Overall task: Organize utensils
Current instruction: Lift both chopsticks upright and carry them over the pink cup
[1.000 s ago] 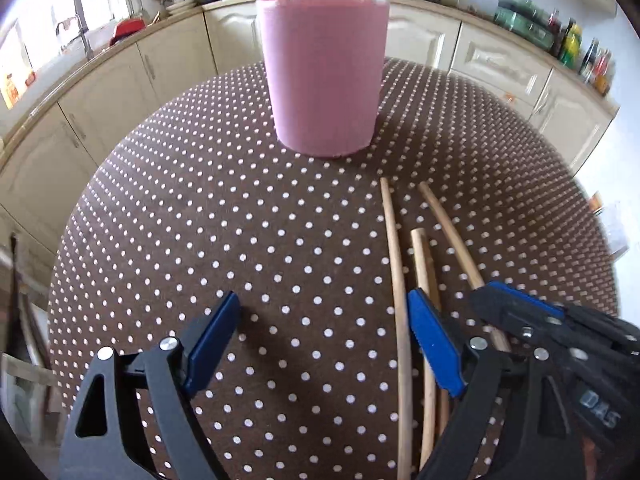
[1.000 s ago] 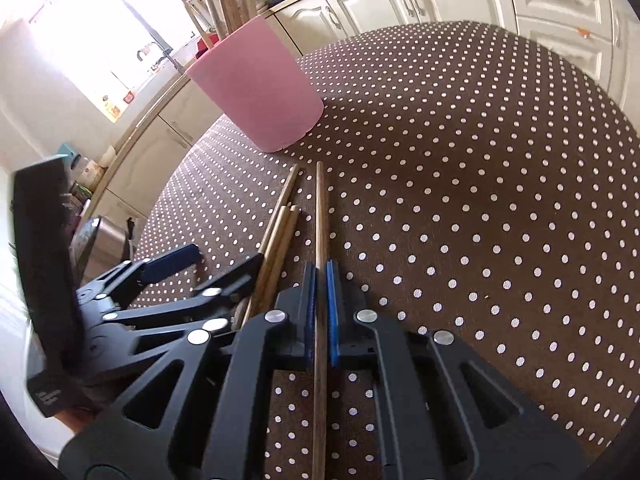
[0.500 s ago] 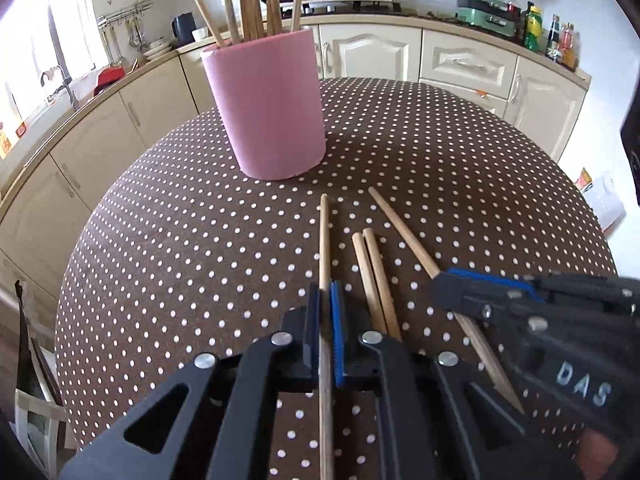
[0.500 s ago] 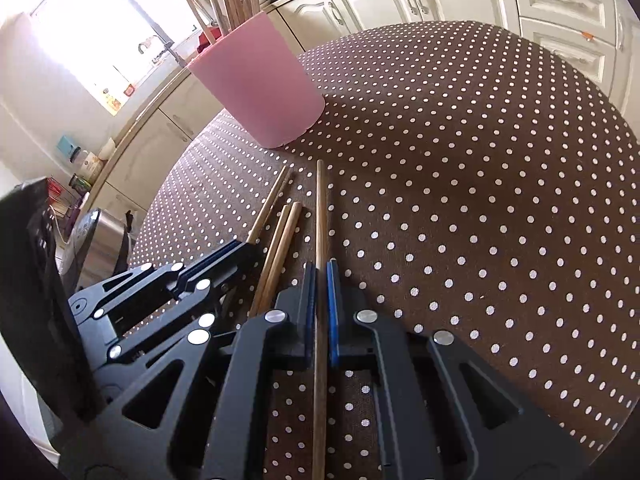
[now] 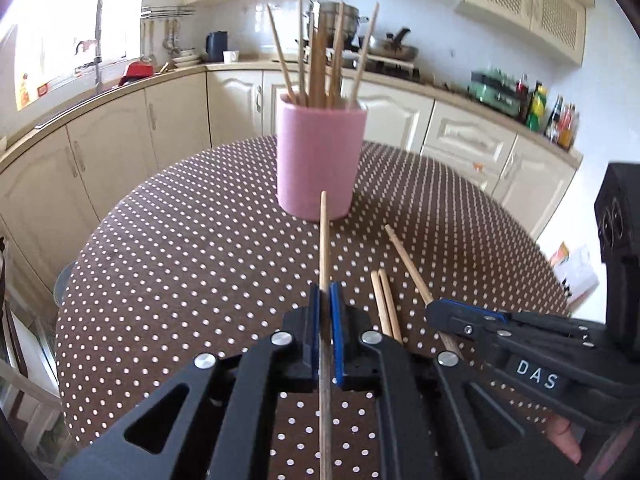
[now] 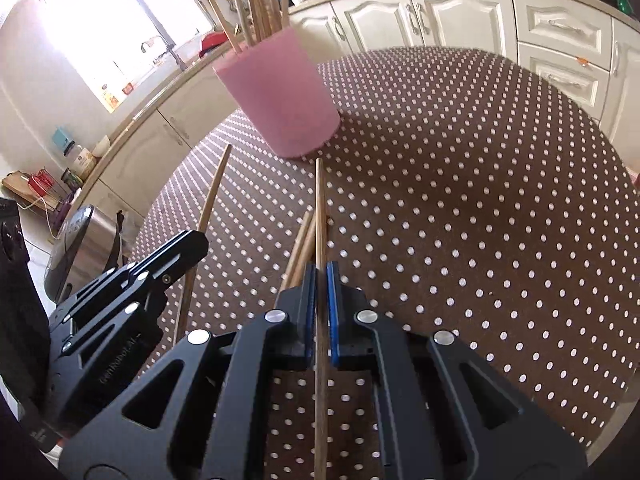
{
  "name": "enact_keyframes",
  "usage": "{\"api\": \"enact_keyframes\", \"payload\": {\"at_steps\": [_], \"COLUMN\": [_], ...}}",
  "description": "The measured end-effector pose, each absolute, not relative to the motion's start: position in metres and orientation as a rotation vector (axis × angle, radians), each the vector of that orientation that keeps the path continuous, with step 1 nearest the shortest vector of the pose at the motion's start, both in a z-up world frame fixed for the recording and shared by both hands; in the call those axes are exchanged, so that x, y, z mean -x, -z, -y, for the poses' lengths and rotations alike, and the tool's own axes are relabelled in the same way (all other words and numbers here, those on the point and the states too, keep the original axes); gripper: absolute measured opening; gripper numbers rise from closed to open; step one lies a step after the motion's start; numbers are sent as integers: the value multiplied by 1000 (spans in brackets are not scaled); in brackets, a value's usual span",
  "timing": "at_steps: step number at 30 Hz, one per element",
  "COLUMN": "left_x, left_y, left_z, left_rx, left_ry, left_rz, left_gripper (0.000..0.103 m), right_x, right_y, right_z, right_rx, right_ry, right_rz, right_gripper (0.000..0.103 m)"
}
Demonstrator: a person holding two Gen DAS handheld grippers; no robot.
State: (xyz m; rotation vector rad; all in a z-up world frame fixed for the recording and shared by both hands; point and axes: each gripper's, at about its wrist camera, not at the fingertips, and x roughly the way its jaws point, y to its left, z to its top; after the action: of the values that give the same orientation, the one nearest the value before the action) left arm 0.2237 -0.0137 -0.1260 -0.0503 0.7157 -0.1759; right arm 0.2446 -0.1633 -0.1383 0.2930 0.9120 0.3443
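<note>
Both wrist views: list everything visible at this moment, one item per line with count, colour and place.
pink holder: one, pink, upright on the far part of the table, with wooden sticks standing in it.
table: one, round, brown cloth with white dots.
loose chopsticks: two, light wood, lying side by side on the cloth between the two grippers.
held chopsticks: two, wood; one in the left gripper, one in the right gripper, both pointing toward the holder.
cabinets: cream, along the walls behind the table.
kettle: one, dark, on the counter.
bottles: several, mixed colours, right end of the counter.
left gripper: black, blue fingers, shut on its chopstick.
right gripper: black, blue fingers, shut on its chopstick.
</note>
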Motion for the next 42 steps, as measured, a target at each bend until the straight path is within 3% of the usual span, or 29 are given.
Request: {"api": "enact_keyframes", "payload": {"at_steps": [34, 42], "left_x": [-200, -209], "left_y": [-18, -14], "left_z": [-10, -17], "left_rx": [73, 77], "left_ry": [163, 154], "left_rz": [-291, -321], "left_gripper": [6, 6], "right_x": [-215, -231], "right_y": [-10, 5], "right_z": [174, 166], "right_rx": [-200, -131], "right_ry": [-331, -355], "right_rz": [-446, -513], "right_gripper": [6, 4]}}
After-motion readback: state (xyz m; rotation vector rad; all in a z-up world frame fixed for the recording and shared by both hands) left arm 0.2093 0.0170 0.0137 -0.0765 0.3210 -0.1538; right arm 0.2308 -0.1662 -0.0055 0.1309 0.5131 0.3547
